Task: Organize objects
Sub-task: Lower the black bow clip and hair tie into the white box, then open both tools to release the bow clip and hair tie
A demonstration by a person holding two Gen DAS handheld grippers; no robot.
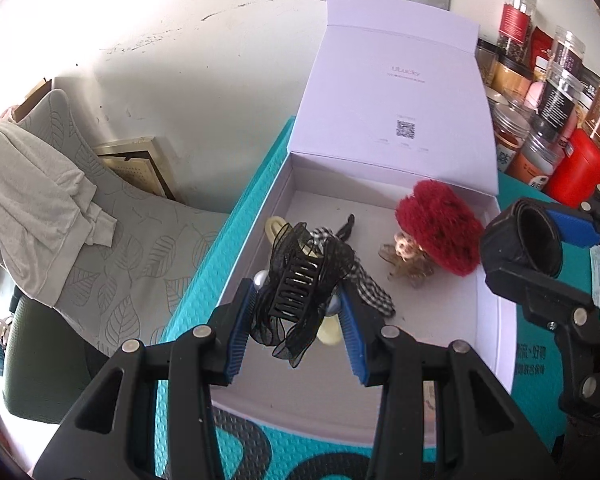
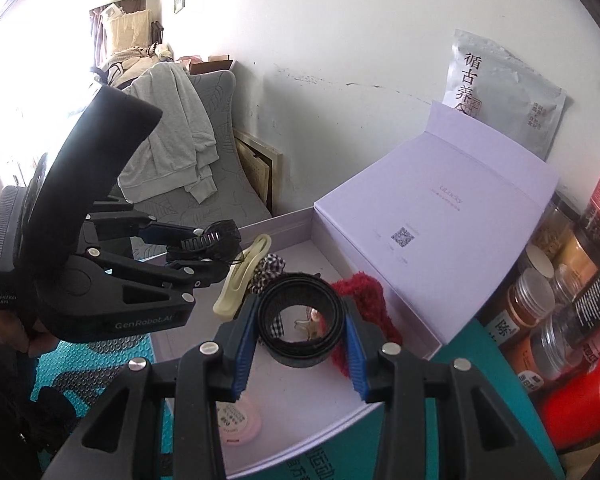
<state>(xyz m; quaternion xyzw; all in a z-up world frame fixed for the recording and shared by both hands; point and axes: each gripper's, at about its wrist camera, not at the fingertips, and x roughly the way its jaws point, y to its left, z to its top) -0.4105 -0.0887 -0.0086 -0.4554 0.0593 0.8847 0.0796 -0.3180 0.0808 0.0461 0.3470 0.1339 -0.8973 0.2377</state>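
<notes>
Open lavender box [image 1: 488,320] on a teal mat [image 1: 204,280], both tongs loaded above it.

Left to right: chair draped with a grey garment [image 1: 32,216] by a scuffed white wall; the box, lid raised, holding a cream clip [image 2: 240,276], checked ribbon [image 1: 374,294], amber clip [image 1: 410,264] and red furry clip [image 1: 440,228]; jars [image 1: 556,92] at far right. Left tongs [image 1: 296,312], angled down over the box's near left part, clamp a black claw clip [image 1: 296,288] with black gauze bow. Right tongs [image 2: 300,320], angled down over the box's right side, clamp a black ring-shaped band [image 2: 300,320].
</notes>
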